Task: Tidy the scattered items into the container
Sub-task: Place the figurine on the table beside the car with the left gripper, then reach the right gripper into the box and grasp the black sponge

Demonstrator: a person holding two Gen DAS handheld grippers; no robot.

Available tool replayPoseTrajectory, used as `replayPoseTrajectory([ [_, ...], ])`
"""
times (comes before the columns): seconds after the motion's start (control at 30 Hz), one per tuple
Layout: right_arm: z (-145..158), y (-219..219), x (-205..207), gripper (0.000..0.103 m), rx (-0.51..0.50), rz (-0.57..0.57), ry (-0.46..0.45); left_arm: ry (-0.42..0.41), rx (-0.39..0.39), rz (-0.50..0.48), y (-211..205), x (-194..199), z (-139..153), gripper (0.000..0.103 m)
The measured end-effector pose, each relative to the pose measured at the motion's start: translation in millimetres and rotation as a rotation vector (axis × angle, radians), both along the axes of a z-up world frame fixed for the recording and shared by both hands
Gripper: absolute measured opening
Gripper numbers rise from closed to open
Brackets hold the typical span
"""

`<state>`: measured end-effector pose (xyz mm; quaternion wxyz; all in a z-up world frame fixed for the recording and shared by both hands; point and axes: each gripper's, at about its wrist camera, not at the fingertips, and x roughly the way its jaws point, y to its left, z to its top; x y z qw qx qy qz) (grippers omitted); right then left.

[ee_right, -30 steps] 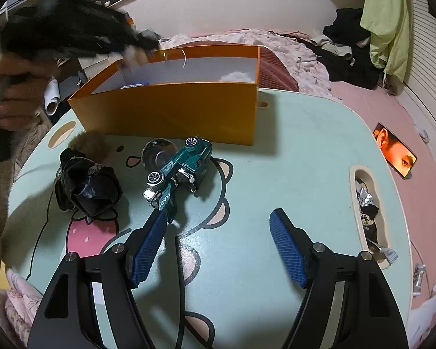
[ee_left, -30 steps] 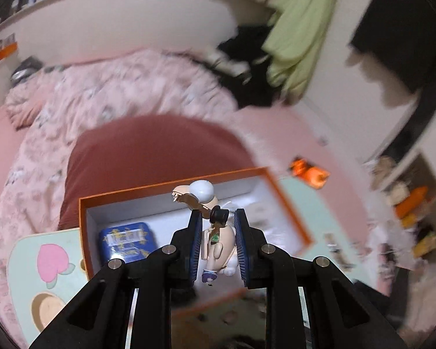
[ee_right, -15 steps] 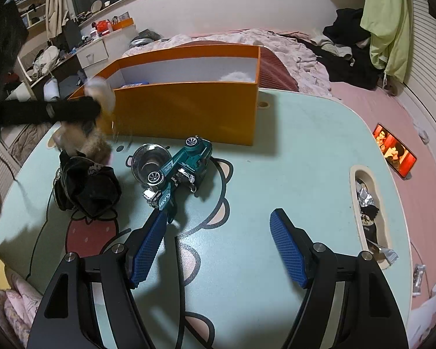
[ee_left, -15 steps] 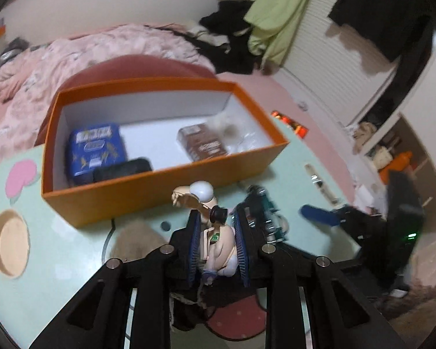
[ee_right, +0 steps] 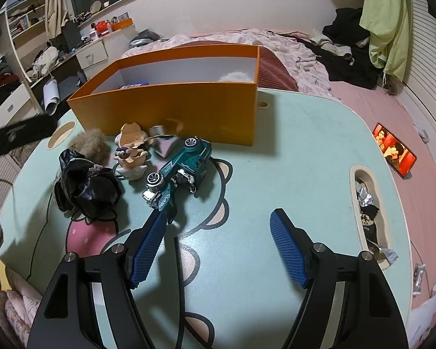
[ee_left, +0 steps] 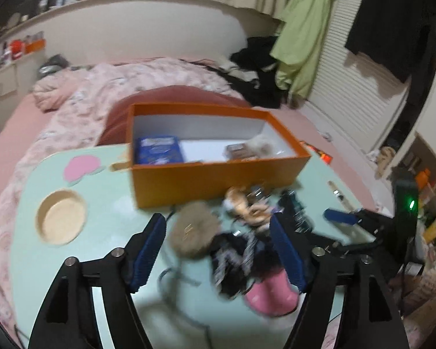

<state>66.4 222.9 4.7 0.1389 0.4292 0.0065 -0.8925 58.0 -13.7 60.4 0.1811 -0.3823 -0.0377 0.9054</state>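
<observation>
Figurine (ee_right: 132, 152), cream-coloured with a small purple piece at its front, is sitting on the mint bench (ee_right: 290, 157) before the orange box (ee_right: 171, 110), beside a teal toy car (ee_right: 178, 171). Left tool (ee_left: 218, 232) is opening, nothing pressed; right tool (ee_right: 218, 244) is standing wide, empty.

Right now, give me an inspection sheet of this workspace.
Surface: mint cartoon table.
Job's things: orange box holds a blue tin; figurine, green toy car, black pouch, fur ball, steel cup lie outside, in front of it.
Clutter: wrappers in the table's slot.
Grippers: left claw opening, nothing pinched; right claw open, empty.
Cables: nothing seen.
Surroundings: pink bed, phone.
</observation>
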Motion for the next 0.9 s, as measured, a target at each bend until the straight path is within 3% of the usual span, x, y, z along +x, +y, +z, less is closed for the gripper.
replayPoseTrajectory([
  [0.1, 0, 2, -2, 0.074, -0.008, -0.012, -0.004, -0.035, -0.073, 0.047, -8, 6, -14, 0.078],
  [0.27, 2, 4, -3, 0.074, -0.011, -0.024, -0.011, -0.123, -0.118, 0.057, -10, 7, -43, 0.078],
  [0.53, 18, 22, -13, 0.074, -0.033, -0.072, -0.005, -0.112, -0.254, 0.023, 10, 6, -55, 0.102],
  [0.77, 65, 18, -33, 0.074, -0.093, -0.042, 0.101, -0.112, -0.246, 0.026, 10, 9, -55, 0.102],
  [0.9, 87, 3, -57, 0.074, -0.177, 0.016, 0.112, -0.08, -0.201, 0.028, 6, 14, -49, 0.102],
])
